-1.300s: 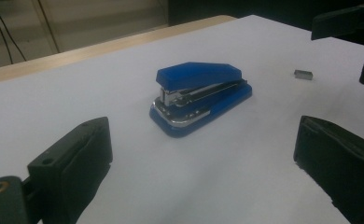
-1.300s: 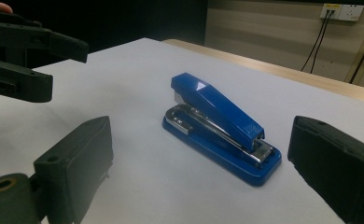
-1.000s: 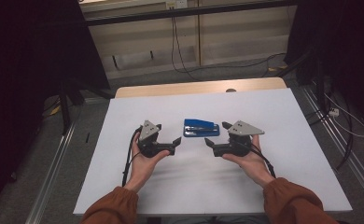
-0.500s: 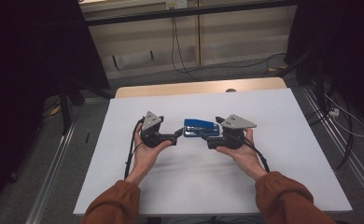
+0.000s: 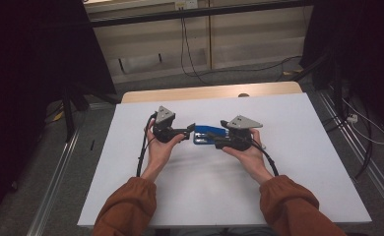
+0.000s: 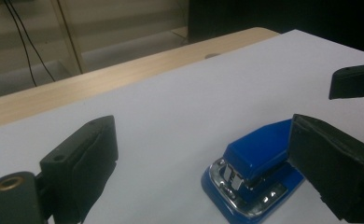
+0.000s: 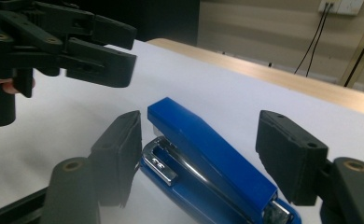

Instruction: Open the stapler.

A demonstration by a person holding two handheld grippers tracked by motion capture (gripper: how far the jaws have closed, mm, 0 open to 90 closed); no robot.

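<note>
The right gripper [image 7: 199, 154] has its jaws spread wide, one on each side of the blue stapler [image 7: 208, 163]; the jaw at the view's left sits just beside the stapler's chrome mouth, and whether it touches cannot be told. The left gripper [image 6: 203, 172] is also spread wide, holding nothing, with its right-hand jaw overlapping the stapler's blue top; contact cannot be told there either.

In the high view the stapler [image 5: 207, 133] lies flat on the white table [image 5: 288, 162] between the left gripper [image 5: 190, 129] and the right gripper [image 5: 218, 141], its long axis running from 9 to 3 o'clock. The left gripper points toward 3 o'clock, the right toward 9 o'clock.

The stapler is glossy blue on top and base, with a chrome strip and mouth between.
</note>
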